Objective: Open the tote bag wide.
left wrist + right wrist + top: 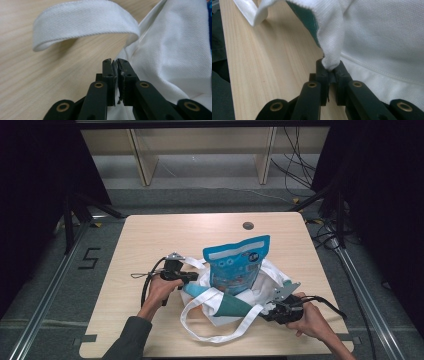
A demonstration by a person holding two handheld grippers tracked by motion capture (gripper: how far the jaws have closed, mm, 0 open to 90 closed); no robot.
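A white tote bag [272,279] with a teal lining [233,305] lies on the wooden table [150,235]. A blue snack pouch [237,265] stands upright in its mouth. My left gripper [196,278] is at the bag's left edge. Its jaws [116,61] are shut beside the white cloth [175,50], and no fabric shows between them. A white strap [82,17] loops above the wood. My right gripper [264,312] is at the bag's near right side. It is shut [331,66] on a fold of the white fabric [332,37], which rises from the jaws with the teal lining [304,15] behind.
A long strap [220,337] loops toward the table's front edge. A round grommet hole [248,225] sits near the far edge. Wooden shelf legs [142,160] and floor cables [300,165] lie beyond the table. Bare wood stretches left and behind the bag.
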